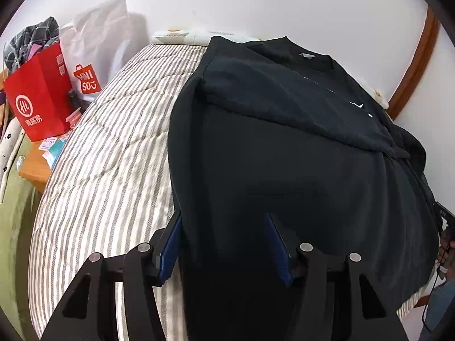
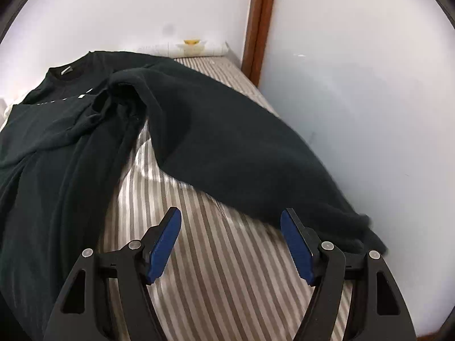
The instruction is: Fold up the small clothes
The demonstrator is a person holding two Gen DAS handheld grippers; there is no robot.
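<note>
Left wrist view. Black sweatshirt (image 1: 284, 147): spread on the striped bedcover (image 1: 108, 153), collar toward the white wall (image 1: 256, 2), one side folded in over the chest; small white marks on the chest, too small to read. Its near hem runs under the frame bottom and is cut off. Left gripper (image 1: 224, 218): blue-padded fingers (image 1: 170, 244) parted to a middling gap, the dark cloth lying between them; the pads do not press on it, though black fabric against black gripper makes the edge hard to follow. Red paper bag (image 1: 39, 99) and white shopping bag (image 1: 93, 45): standing beside the bed at left, a checked cloth bundle (image 1: 31, 42) on top of the red bag. Wooden stand (image 1: 34, 164) under them, partly hidden by the bedcover's edge. At the right edge, a sliver of a person and dark cords, cut off and unclear.

Right wrist view. Sweatshirt (image 2: 71, 147), same item: body at left, one long sleeve (image 2: 236, 153) stretched toward the wall (image 2: 355, 99), its cuff blurred. Right gripper (image 2: 230, 216): fingers (image 2: 295, 244) standing wide, only striped bedcover (image 2: 221, 270) between them; the sleeve lies just beyond the right-hand finger, contact not determinable. Pillow (image 2: 187, 48) at the head of the bed, small and partly hidden. Brown door frame (image 2: 260, 22) in the corner.
</note>
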